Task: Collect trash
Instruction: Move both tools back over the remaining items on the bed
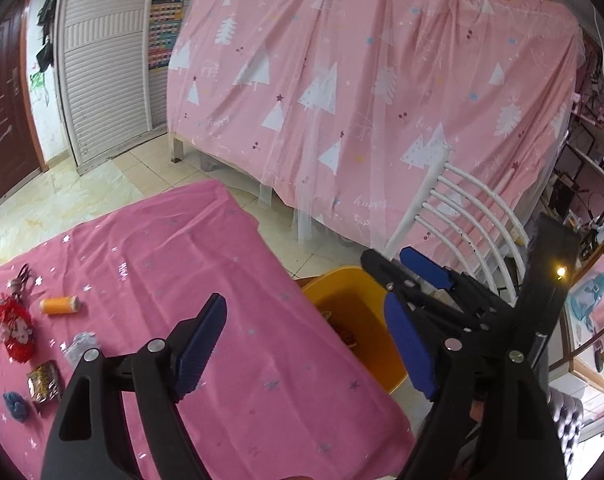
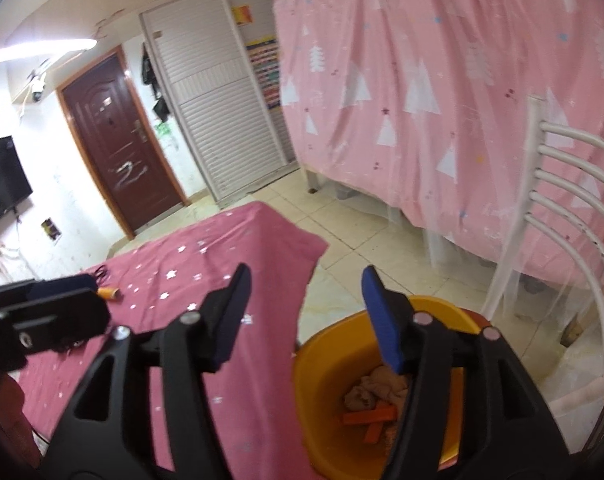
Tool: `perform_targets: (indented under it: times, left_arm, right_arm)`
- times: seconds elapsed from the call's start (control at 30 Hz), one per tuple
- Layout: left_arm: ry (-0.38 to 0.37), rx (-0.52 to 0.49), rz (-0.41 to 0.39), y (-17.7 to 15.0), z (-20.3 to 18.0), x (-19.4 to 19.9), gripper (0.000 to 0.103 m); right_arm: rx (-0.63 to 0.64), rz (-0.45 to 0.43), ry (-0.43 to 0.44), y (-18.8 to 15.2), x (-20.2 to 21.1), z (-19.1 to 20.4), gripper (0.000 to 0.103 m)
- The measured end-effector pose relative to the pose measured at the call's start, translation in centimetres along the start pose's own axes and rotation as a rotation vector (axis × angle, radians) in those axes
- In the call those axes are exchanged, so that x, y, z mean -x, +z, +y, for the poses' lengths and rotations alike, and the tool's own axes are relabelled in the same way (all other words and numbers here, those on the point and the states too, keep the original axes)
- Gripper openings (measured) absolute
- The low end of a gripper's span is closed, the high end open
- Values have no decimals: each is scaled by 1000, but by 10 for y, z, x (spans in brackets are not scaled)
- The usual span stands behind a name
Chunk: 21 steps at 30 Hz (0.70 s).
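Now both grippers gape, angled over bin (image 2: pixel 333 364).

A pink star-printed tablecloth (image 1: pixel 230 280) covered the table. An orange spool (image 1: pixel 58 305), a red ornament (image 1: pixel 16 330) and a snack wrapper (image 1: pixel 42 381) lay on it.

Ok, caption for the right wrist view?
Open right hand-held gripper above the yellow bin holding crumpled paper beside the pink-clothed table.

Yellow bin (image 2: pixel 325 376), lower right of the right wrist view, holds crumpled beige paper (image 2: pixel 375 390) and orange strips (image 2: pixel 367 418). Foil wrapper (image 1: pixel 42 380) and grey scrap (image 1: pixel 79 345) lie lower left, on pink cloth.
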<state>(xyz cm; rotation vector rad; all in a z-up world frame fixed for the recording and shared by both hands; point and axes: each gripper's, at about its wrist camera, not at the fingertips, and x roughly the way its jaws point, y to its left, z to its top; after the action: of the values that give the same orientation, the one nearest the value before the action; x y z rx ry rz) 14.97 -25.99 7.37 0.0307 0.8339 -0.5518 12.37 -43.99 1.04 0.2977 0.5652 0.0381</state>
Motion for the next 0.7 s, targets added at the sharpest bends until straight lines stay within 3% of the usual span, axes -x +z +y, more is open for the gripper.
perform_targets:
  times: [0.3,0.6,0.7]
  left_arm:
    - [93,48,-48,-15,50,38,79]
    - [322,149,-72,-35,130,71,79]
    - [360,211,-69,-42,162,81,79]
  right_arm:
    - [67,47,53,-9,-13,42,61]
    - [143,99,105,-17,-27,93,65]
    - [170,117,132,-20,-31,111,71]
